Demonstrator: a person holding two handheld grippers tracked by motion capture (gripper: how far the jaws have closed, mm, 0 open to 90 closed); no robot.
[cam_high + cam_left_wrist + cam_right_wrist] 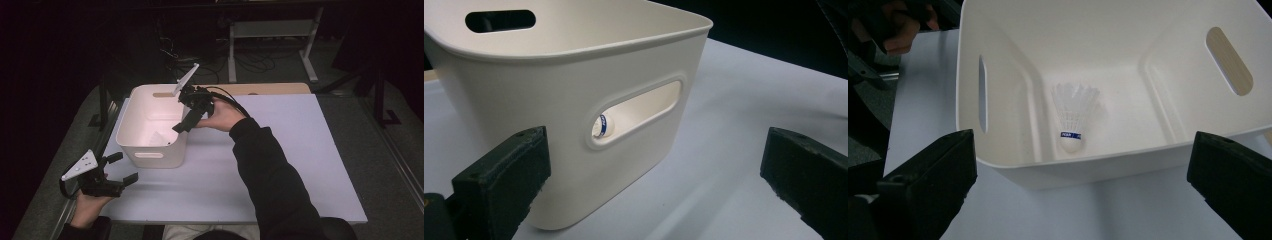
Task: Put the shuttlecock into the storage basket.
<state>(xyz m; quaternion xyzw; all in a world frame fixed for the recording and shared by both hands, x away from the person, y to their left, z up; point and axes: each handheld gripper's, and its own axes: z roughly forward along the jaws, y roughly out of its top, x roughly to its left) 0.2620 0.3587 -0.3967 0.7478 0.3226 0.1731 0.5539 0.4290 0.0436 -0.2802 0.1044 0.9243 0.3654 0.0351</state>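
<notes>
Bin (1013,172) was plain cream-white. Shuttlecock (1074,120) was white-feathered, with white cork and blue band bearing white lettering. Bench (280,150) was pale lavender-grey, unpatterned. Fingers (928,185) of both grippers were matt black. Sleeve (272,175) was black. Gripper plate (80,165) was grey.
</notes>
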